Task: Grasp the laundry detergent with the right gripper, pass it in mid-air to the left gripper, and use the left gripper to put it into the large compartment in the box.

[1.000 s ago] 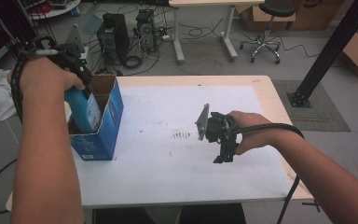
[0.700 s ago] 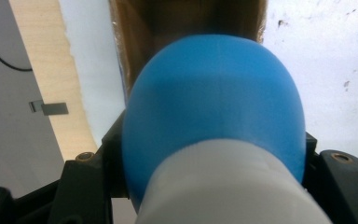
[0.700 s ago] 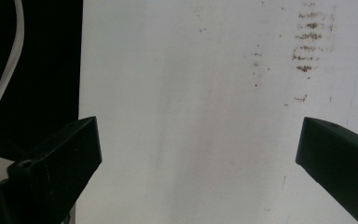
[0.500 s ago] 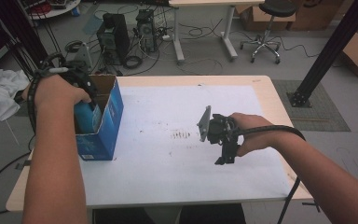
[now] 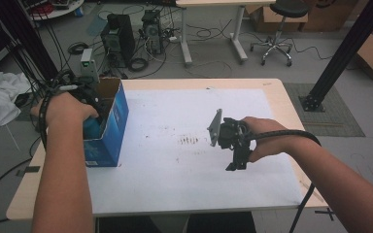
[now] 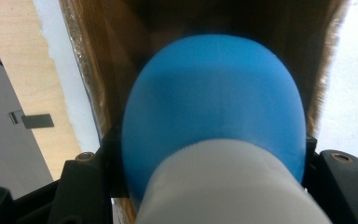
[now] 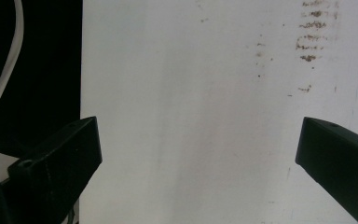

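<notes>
Since 1 second ago my left tool [image 5: 85,114] has sunk from above the rim into the open blue cardboard box [image 5: 111,128] at the left edge of the surface [image 5: 184,194], and it stays clamped on the blue-and-white bottle [image 6: 214,140], whose blue end now sits between the brown inner walls. I judge the bottle is nearly placed, so what remains is to settle it on the box floor and let go. My right tool [image 5: 233,150] has kept still over the white sheet [image 5: 175,165], its jaws apart and holding nothing.
</notes>
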Available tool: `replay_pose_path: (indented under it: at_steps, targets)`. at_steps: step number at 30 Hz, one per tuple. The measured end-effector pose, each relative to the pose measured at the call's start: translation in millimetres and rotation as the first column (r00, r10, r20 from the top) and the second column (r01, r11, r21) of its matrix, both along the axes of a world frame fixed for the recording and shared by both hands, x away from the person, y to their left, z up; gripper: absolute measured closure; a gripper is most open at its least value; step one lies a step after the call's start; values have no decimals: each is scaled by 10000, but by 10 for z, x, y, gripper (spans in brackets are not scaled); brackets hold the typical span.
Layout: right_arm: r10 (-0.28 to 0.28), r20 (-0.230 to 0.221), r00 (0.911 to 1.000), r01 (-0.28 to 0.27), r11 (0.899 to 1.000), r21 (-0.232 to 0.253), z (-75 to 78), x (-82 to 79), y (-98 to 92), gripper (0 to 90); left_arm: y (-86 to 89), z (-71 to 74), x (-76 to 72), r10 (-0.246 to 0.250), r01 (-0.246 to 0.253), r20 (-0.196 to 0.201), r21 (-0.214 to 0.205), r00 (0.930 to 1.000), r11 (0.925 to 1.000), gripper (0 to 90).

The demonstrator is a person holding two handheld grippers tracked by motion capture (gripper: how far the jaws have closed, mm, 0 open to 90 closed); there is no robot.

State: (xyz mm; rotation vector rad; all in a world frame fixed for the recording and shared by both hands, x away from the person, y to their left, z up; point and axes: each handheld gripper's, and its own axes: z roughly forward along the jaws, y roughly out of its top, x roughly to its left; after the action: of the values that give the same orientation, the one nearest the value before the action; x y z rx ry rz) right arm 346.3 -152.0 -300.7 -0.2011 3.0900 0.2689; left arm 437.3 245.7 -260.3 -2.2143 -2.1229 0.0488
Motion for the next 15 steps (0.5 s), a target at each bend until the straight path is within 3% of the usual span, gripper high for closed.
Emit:
replay_pose_path:
  at_steps: [15]
  targets:
    - [-41,-106,9999,39,9999,-137,-29,3,-32,0,23,-230,11,-61,62,-132,128,9999,9999,390]
